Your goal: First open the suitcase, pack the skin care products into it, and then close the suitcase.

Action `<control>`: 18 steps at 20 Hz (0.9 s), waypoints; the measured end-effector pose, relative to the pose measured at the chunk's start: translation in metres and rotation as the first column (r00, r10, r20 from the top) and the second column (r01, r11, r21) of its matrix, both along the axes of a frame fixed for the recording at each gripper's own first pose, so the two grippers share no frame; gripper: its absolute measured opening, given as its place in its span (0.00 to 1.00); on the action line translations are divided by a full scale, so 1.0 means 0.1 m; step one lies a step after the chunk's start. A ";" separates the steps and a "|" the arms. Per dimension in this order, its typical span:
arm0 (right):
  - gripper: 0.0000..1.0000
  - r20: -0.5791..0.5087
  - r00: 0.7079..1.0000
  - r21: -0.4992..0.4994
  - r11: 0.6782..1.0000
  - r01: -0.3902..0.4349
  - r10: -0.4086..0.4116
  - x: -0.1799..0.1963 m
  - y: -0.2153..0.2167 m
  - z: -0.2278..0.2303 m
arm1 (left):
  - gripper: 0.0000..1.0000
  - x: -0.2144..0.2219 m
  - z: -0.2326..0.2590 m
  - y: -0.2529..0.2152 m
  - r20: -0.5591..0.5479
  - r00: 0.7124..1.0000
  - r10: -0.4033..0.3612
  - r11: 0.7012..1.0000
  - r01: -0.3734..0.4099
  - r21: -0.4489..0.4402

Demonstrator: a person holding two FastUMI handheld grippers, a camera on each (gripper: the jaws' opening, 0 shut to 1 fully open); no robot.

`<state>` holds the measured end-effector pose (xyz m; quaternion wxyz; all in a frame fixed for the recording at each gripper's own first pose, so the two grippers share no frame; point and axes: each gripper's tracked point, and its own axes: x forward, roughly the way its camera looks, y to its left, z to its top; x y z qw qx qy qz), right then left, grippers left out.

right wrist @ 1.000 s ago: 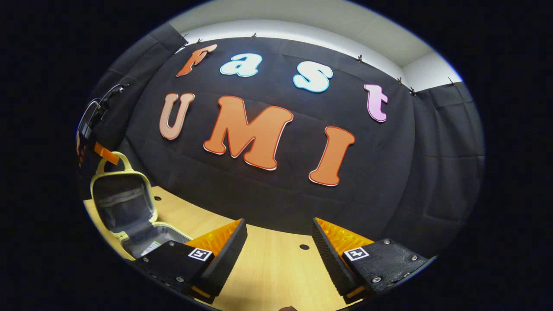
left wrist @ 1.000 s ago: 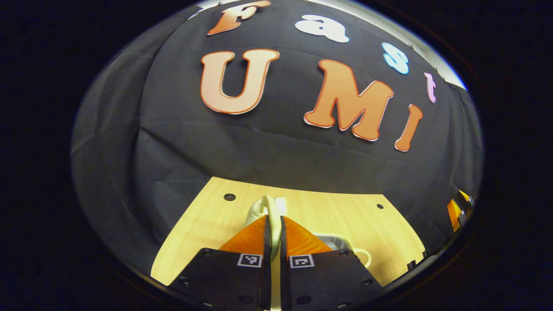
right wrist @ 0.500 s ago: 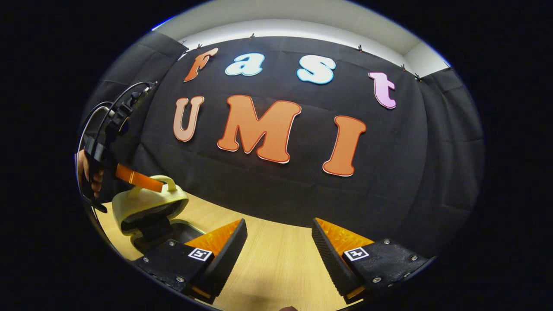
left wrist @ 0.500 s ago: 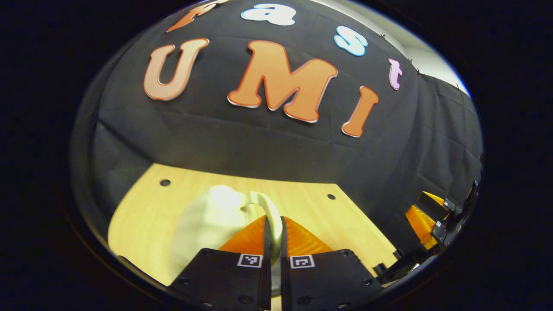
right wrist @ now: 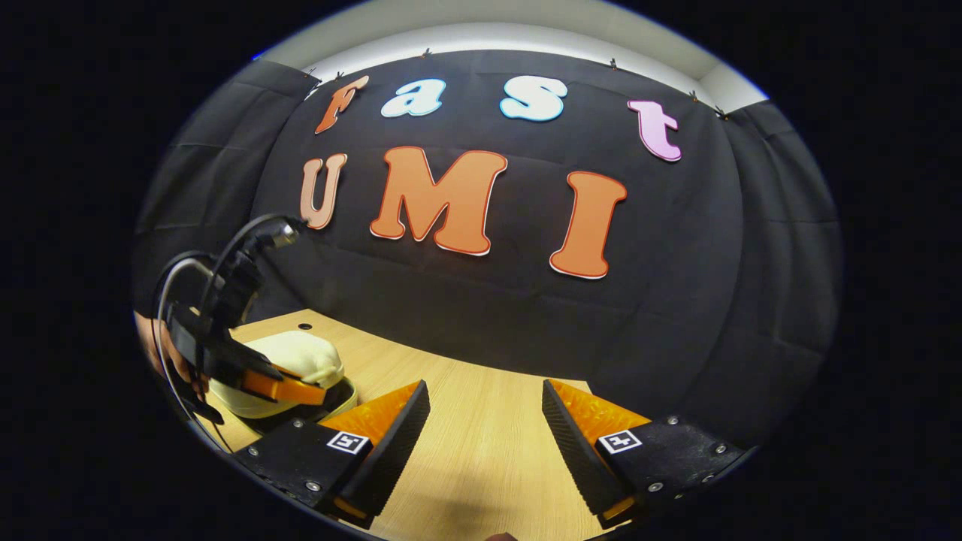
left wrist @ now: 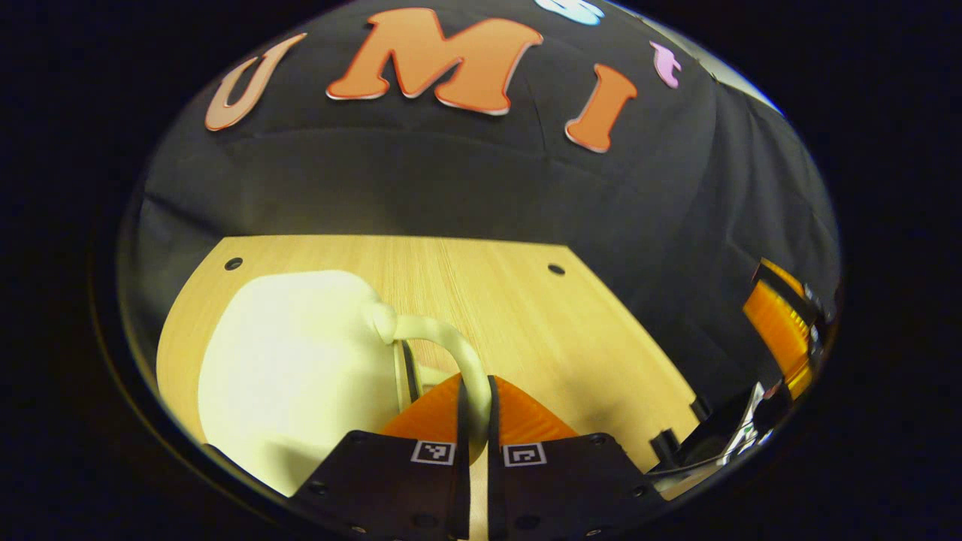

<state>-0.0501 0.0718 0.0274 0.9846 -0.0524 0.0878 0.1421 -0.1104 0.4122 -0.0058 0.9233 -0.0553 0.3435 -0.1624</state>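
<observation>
- The left gripper (left wrist: 473, 387) is gripping the suitcase handle (left wrist: 443, 338); both fingers are pressing on the handle loop, with only the loop's thickness between them.
- The suitcase (left wrist: 293, 361) is lying on the wooden table (left wrist: 526, 300), pale cream shell facing up, to the left of the left gripper's fingers in the left gripper view.
- In the right gripper view, the lid (right wrist: 289, 357) is sitting almost down on the lower half; a narrow dark gap is showing between the two halves.
- A hand (right wrist: 161, 353) is holding the left gripper (right wrist: 304, 392) at the left edge of the right gripper view, with cables looping above it.
- The right gripper (right wrist: 485, 421) is hovering above the table with its fingers spread wide and nothing between them, well apart from the suitcase.
- The skin care products are not identifiable at this moment.
</observation>
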 end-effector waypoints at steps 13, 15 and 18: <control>0.95 0.060 0.991 0.020 0.993 -0.119 0.117 0.14 0.03 0.15 | 0.83 0.02 1.08 -0.35 0.335 0.935 0.117 0.984 -0.154 0.087; 0.95 0.081 0.989 0.034 0.991 -0.129 0.126 0.18 0.04 0.24 | 0.90 -0.07 1.47 -0.30 0.430 0.886 0.173 0.973 -0.222 0.067; 0.95 0.108 0.984 0.043 0.989 -0.144 0.139 0.20 0.08 0.32 | 0.93 -0.22 1.74 -0.23 0.527 0.819 0.225 0.955 -0.292 0.046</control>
